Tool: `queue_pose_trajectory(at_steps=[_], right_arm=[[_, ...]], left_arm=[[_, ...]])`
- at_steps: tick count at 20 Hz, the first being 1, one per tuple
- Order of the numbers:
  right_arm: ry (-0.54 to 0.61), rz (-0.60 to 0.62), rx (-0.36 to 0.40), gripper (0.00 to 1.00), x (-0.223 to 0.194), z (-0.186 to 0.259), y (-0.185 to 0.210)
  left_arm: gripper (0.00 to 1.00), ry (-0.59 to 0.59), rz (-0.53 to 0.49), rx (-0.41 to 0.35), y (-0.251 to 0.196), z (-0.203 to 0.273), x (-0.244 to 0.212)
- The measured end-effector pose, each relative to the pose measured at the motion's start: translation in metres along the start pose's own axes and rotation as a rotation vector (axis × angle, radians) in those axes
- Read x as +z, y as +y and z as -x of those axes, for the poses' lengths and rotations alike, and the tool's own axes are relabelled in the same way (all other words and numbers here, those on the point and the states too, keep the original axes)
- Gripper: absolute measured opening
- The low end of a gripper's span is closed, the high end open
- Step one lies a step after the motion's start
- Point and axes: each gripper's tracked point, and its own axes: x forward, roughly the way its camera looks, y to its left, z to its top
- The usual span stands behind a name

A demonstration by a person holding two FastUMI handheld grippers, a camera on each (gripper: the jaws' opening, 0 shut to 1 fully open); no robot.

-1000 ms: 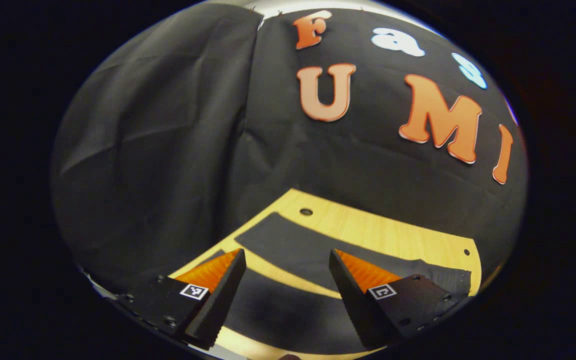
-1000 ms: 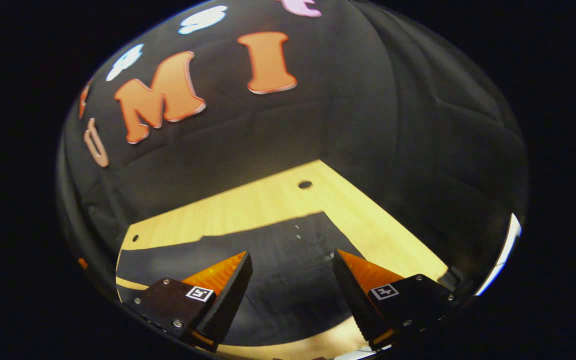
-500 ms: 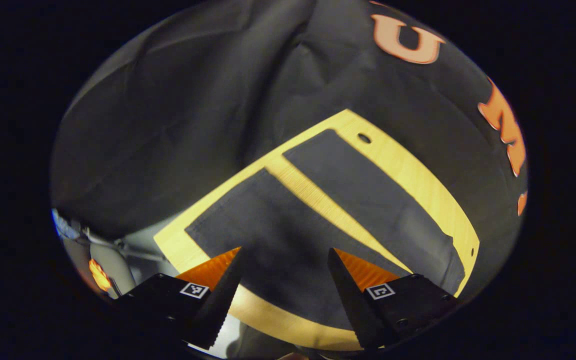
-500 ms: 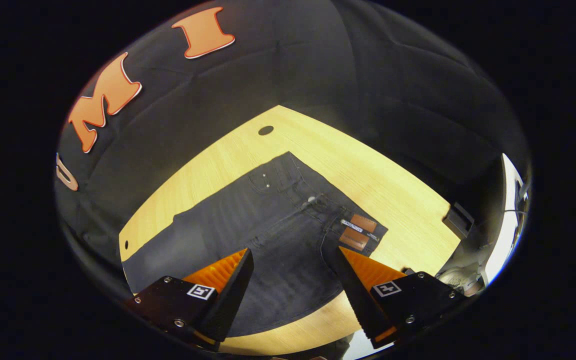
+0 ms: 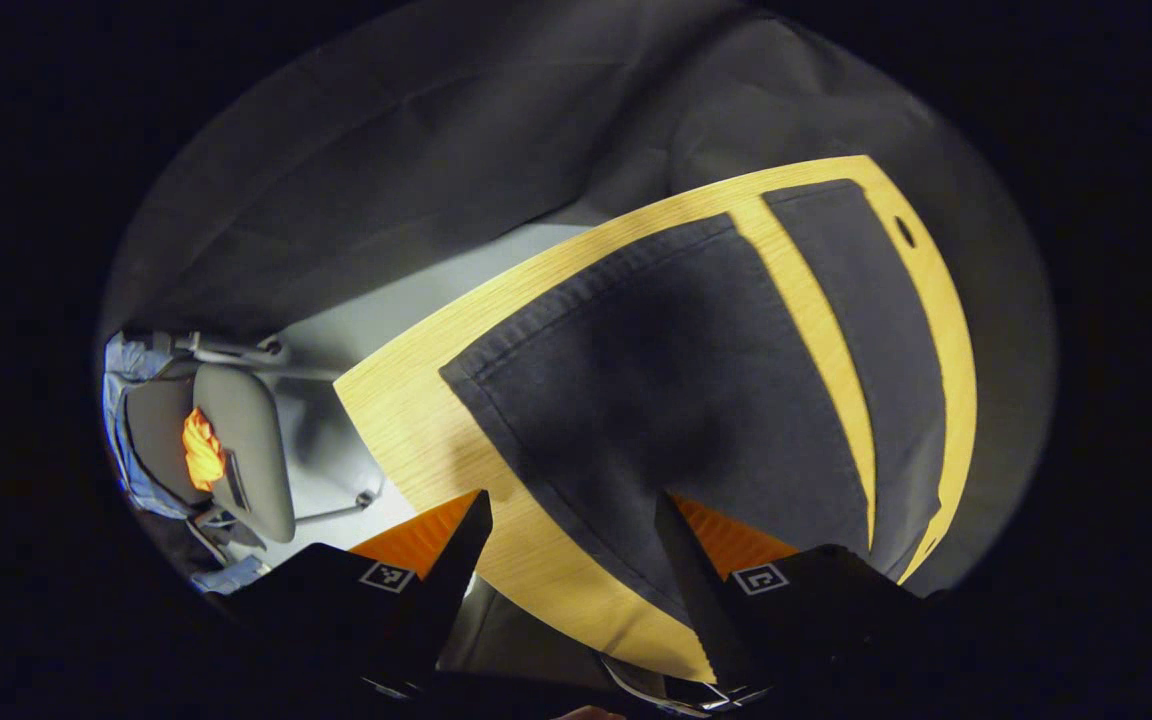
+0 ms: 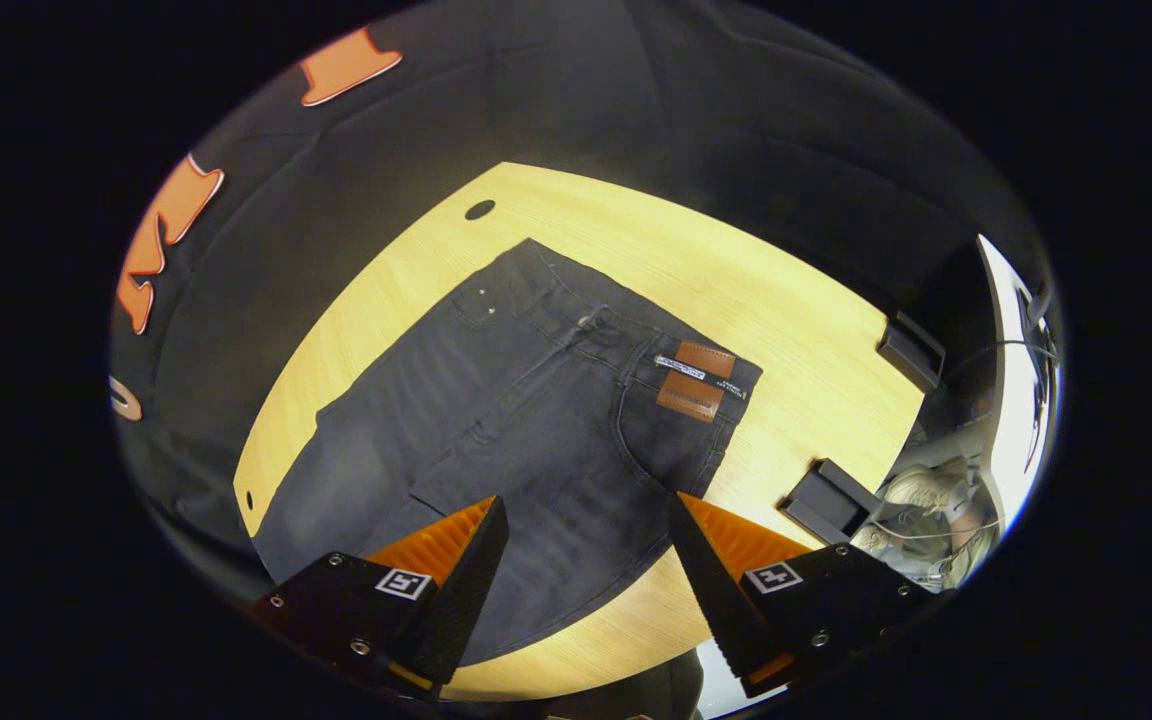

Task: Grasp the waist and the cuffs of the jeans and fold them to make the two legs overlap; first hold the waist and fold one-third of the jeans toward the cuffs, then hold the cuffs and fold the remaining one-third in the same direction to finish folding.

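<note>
Little here can be read. In the right gripper view, the jeans (image 6: 536, 420) carry two brown patches (image 6: 698, 378) and a narrow white tag (image 6: 678, 368) at the waist; the print on them is too small to make out. Each finger of the right claw (image 6: 586, 570) bears a small square black-and-white coded marker (image 6: 403, 584), a pattern and not lettering. The left claw (image 5: 564, 570) has the same kind of marker (image 5: 761, 578) on its fingers in the left gripper view.

We see the jeans (image 6: 526, 420) cut off: their legs run beyond the tabletop (image 6: 766, 300) edge in the right gripper view; labels at the waist are too small to read.
</note>
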Motion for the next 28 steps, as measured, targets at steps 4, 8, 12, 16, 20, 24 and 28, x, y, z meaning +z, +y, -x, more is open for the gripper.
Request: queue_pose_trajectory(at_steps=[4, 8, 12, 16, 20, 24, 28], right_arm=[[0.048, -0.004, -0.038, 0.98, 0.012, -0.029, -0.019], [0.086, -0.081, -0.068, 0.98, 0.019, -0.052, -0.039], [0.125, -0.154, -0.109, 0.98, 0.016, -0.069, -0.061], [0.160, -0.126, -0.168, 0.96, 0.015, -0.077, -0.069], [0.168, -0.109, -0.283, 0.77, 0.013, -0.078, -0.083], [0.140, -0.231, -0.200, 0.28, 0.019, -0.074, -0.076], [0.164, -0.594, 0.066, 0.10, 0.019, -0.082, -0.054]], left_arm=[[0.98, 0.026, 0.100, 0.046, 0.004, -0.017, 0.005], [0.98, 0.042, 0.186, 0.065, 0.008, -0.033, 0.002], [0.98, 0.039, 0.209, 0.067, 0.005, -0.028, 0.003], [0.93, 0.018, 0.242, 0.072, 0.004, -0.025, 0.004], [0.78, -0.022, 0.219, 0.068, -0.008, -0.024, 0.008], [0.11, -0.090, 0.192, 0.023, -0.020, -0.028, 0.017], [0.01, -0.112, 0.212, -0.130, -0.024, -0.025, 0.018]])
